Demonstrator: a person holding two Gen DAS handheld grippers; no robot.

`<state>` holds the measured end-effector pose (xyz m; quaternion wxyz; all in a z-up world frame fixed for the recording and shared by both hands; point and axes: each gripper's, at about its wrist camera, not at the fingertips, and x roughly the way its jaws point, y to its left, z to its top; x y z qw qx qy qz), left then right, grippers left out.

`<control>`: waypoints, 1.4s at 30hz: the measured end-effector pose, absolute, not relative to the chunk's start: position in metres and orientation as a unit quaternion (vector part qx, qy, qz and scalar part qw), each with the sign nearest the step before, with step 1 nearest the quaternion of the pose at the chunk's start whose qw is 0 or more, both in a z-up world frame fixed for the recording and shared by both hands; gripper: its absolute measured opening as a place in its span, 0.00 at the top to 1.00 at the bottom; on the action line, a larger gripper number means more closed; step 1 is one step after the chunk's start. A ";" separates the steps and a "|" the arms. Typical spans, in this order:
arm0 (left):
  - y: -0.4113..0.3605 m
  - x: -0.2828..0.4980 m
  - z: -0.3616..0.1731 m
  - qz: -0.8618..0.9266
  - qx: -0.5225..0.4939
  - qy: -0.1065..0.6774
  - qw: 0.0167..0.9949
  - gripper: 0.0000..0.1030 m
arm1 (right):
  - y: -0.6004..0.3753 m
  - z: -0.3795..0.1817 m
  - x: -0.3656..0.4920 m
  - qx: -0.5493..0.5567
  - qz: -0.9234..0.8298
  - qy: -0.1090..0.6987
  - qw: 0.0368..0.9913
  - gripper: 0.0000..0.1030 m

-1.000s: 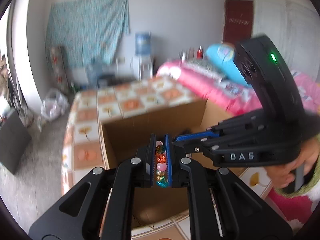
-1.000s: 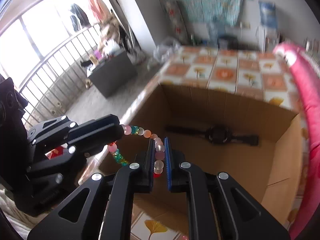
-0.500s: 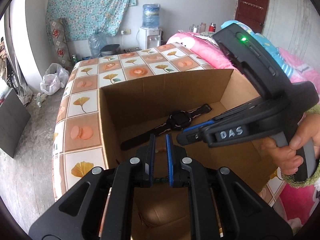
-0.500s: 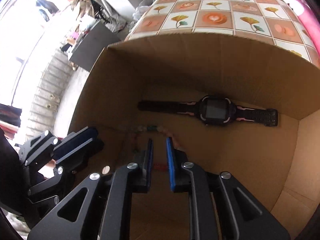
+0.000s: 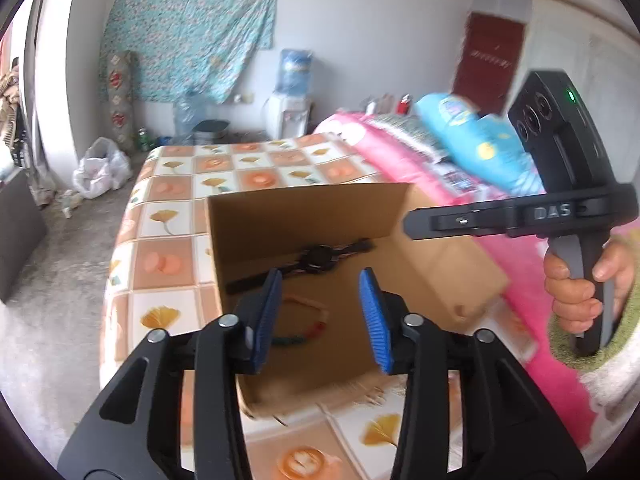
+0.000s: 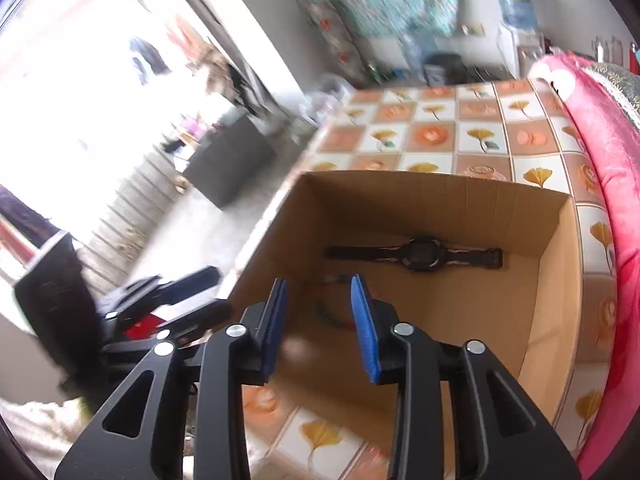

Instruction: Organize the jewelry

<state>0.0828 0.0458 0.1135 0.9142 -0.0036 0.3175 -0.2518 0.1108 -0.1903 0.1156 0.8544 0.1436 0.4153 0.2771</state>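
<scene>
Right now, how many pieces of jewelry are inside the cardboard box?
2: a black watch lying along the far wall of the box, and a beaded bracelet nearer the front. Others may be hidden.

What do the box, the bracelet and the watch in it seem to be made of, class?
Box: brown corrugated cardboard, matte, fluted walls. Bracelet: apparently glossy coloured beads, glass or plastic; too blurred to tell. Watch: dark strap, likely rubbery plastic, with a smooth screen.
</scene>
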 end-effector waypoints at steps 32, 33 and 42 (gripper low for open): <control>0.012 0.024 -0.024 -0.223 0.012 0.452 0.864 0.54 | -0.170 -0.015 0.001 0.001 0.127 0.452 0.883 0.68; 0.009 0.023 -0.026 -0.226 0.019 0.451 0.863 0.54 | -0.168 -0.014 0.002 -0.013 0.129 0.448 0.884 0.68; -0.013 0.021 -0.032 -0.239 0.060 0.443 0.862 0.54 | -0.144 -0.026 0.019 -0.098 0.139 0.456 0.874 0.75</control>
